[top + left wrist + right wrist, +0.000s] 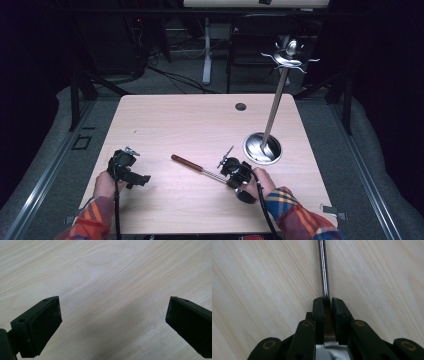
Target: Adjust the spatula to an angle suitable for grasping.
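A long utensil with a brown wooden handle (186, 161) and a thin metal shaft (212, 174) lies slantwise on the light wooden table (200, 125). My right gripper (223, 174) is shut on the shaft's right end. In the right gripper view the shiny shaft (323, 270) runs straight up from between the closed pads of that gripper (327, 301). At the table's left, my left gripper (136, 167) is open and holds nothing. In the left gripper view its jaws stand wide apart around the gripper's middle (113, 312), over bare wood.
A metal stand rises at the right on a round shiny base (262, 148), with a slanted pole (275, 107) and hooks at the top (287, 57). A small dark grommet hole (240, 106) sits near the table's far edge. Beyond it are chair and desk legs.
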